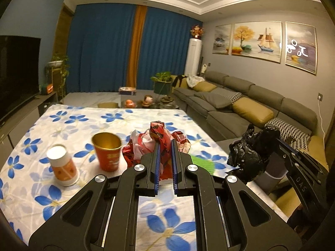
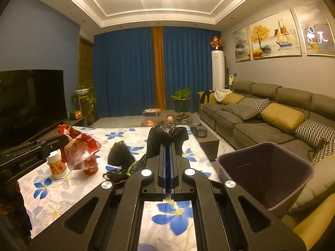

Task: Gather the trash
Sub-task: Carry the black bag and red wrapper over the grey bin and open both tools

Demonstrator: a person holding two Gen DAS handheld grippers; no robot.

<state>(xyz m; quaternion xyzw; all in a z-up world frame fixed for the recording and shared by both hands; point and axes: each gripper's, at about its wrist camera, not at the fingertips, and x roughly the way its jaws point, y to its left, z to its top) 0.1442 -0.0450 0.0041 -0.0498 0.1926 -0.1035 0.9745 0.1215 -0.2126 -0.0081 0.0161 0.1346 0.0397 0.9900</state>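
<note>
Left wrist shows my left gripper [image 1: 165, 144] pinching the light, crinkly red wrapper [image 1: 159, 133] by its bunched top, while my right gripper [image 2: 168, 144] clamps what seems a limp black bag [image 2: 167, 131].

Canister [image 1: 62, 165] left of cup [image 1: 107, 151] (touching?) — on table [image 1: 83, 117].

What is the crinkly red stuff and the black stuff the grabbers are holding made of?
Red and white wrapper: looks like thin glossy plastic film, crumpled and partly see-through. Black bag: looks like thin shiny plastic, wrinkled with highlights. Both look soft.
</note>
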